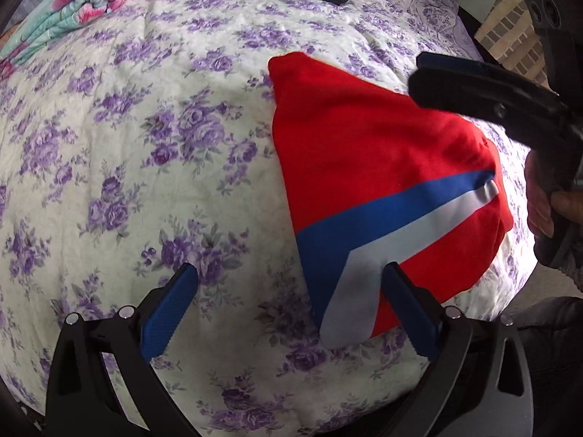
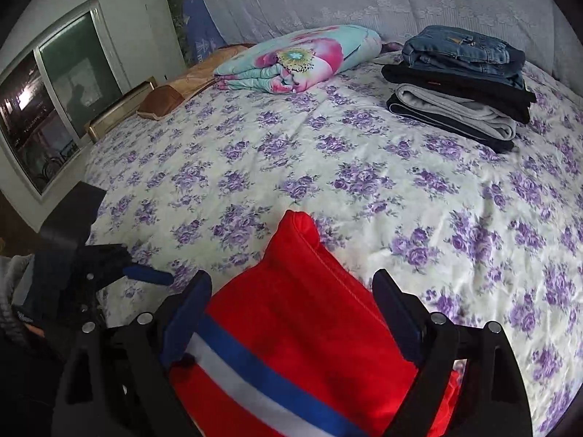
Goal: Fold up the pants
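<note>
Pants (image 1: 379, 182), red with a blue and white stripe, lie folded into a compact bundle on the floral bedspread (image 1: 145, 145), at about four o'clock in your left wrist view and six o'clock in the right one. They look close to finished, probably parked at the near edge so you can square them up before they join the stack of folded clothes (image 2: 462, 87) at one o'clock.

Your left gripper (image 1: 291, 306) is released, jaws spread wide, its right finger over the stripe's corner and its left finger over bare bedspread; nothing sits between them. Your right gripper (image 2: 291, 313) is also spread, the bundle lying between its fingers, but whether the pads actually touch the cloth I cannot tell.

Only the left view shows the bundle's whole outline and your hand (image 1: 546, 207) on the right gripper's handle at three o'clock. Only the right view shows the stitched hem pointing toward twelve, the rolled flowered quilt (image 2: 298, 58) at eleven o'clock, and the window (image 2: 54, 109) at nine.
</note>
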### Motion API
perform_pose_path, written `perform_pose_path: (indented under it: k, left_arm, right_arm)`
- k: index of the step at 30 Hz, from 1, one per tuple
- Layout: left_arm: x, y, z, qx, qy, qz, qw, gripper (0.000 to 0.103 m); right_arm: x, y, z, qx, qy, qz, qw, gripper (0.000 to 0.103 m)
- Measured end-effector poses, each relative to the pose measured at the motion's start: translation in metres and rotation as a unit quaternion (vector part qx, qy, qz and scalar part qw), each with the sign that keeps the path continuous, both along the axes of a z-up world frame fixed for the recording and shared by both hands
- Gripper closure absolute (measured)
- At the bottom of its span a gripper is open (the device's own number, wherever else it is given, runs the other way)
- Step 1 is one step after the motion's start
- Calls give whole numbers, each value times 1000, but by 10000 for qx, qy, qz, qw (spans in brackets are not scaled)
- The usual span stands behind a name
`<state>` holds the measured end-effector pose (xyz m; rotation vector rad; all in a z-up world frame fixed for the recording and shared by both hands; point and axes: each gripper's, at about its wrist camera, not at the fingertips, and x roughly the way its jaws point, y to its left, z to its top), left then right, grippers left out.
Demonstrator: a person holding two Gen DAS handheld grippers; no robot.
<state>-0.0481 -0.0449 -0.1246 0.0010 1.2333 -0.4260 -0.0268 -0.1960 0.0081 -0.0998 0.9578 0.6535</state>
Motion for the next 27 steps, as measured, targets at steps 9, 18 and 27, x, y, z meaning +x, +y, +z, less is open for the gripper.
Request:
perform_pose_path:
  k: [9,18,27]
  left_arm:
    - [-10,4,-10,-175,-179,110,9996,4]
    - [-26,7,-10,-238,-282,260,9990,4]
    - [-31,14,-8,-235,-350,307,9986,4]
  right_arm:
    - [77,18,-58,-812,584,-357,9943,17]
    - [55,32,5,212,131,355,9991,18]
    - [76,59,-53,967,1669,393,9804,37]
